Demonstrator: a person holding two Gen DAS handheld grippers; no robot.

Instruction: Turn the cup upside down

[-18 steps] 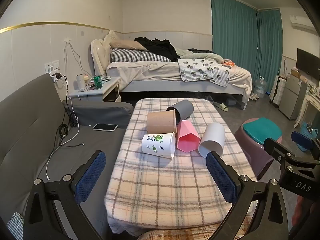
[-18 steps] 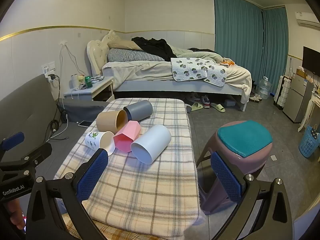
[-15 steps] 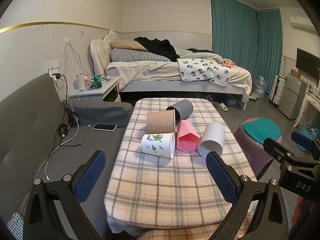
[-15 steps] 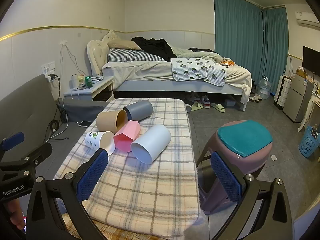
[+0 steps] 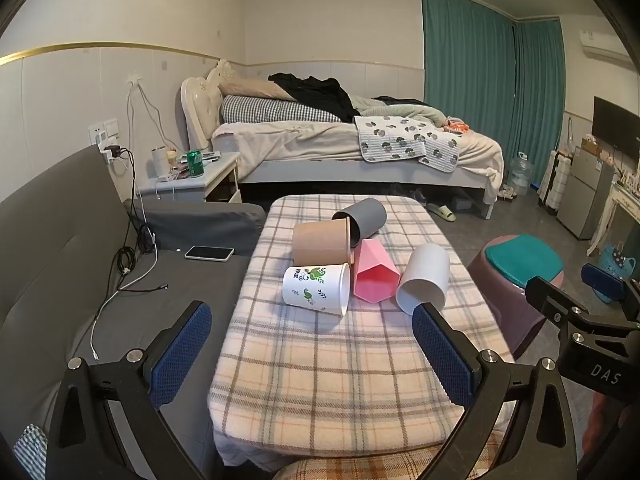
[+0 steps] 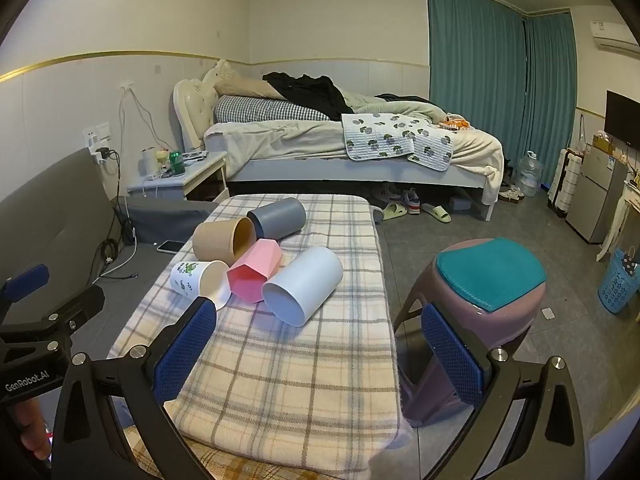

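Observation:
Several cups lie on their sides in a cluster on the plaid-covered table (image 5: 320, 380): a grey cup (image 5: 366, 218), a brown cup (image 5: 320, 242), a white cup with green leaf prints (image 5: 316, 288), a pink faceted cup (image 5: 374, 274) and a plain white cup (image 5: 426, 278). They also show in the right wrist view, the plain white cup (image 6: 306, 284) nearest. My left gripper (image 5: 312, 352) is open and empty, short of the cups above the table's near part. My right gripper (image 6: 320, 344) is open and empty, over the table's near right edge.
A grey sofa (image 5: 60, 280) with a phone (image 5: 209, 253) and cables lies left of the table. A purple stool with a teal cushion (image 6: 486, 280) stands right of it. A bed (image 5: 340, 148) and nightstand (image 5: 192, 180) are behind.

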